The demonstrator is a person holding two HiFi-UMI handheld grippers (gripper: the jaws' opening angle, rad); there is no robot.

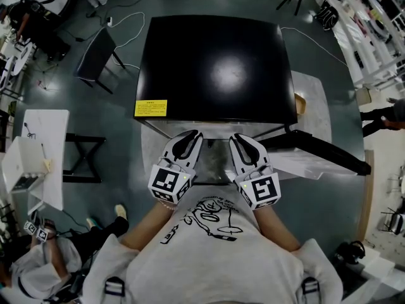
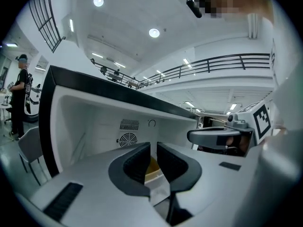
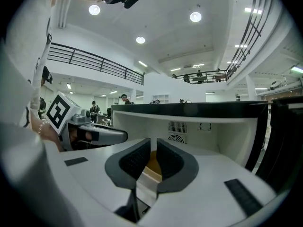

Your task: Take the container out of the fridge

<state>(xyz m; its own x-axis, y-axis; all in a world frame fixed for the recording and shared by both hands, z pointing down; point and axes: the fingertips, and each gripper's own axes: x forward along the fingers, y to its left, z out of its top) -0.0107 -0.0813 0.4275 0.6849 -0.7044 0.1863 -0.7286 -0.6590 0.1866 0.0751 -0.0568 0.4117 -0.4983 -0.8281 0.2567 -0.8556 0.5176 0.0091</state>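
Observation:
A small black fridge [image 1: 215, 68] stands in front of me, its door [image 1: 329, 152] swung open to the right. Both grippers reach into its white interior [image 2: 94, 126], side by side. The container [image 2: 152, 167] is a pale tub with yellowish contents, and its white rim runs in between each pair of jaws. My left gripper [image 1: 190, 135] [image 2: 153, 148] is open by a narrow gap around that rim. My right gripper [image 1: 239, 138] [image 3: 152, 146] is shut on the container [image 3: 152, 168]. The head view hides the container behind the grippers.
The fridge top bears a yellow label [image 1: 150, 108]. A fan vent [image 2: 127, 139] sits on the fridge's back wall. A black chair [image 1: 98, 56] and a white table [image 1: 38, 151] stand at the left. A person [image 1: 38, 258] sits at the lower left.

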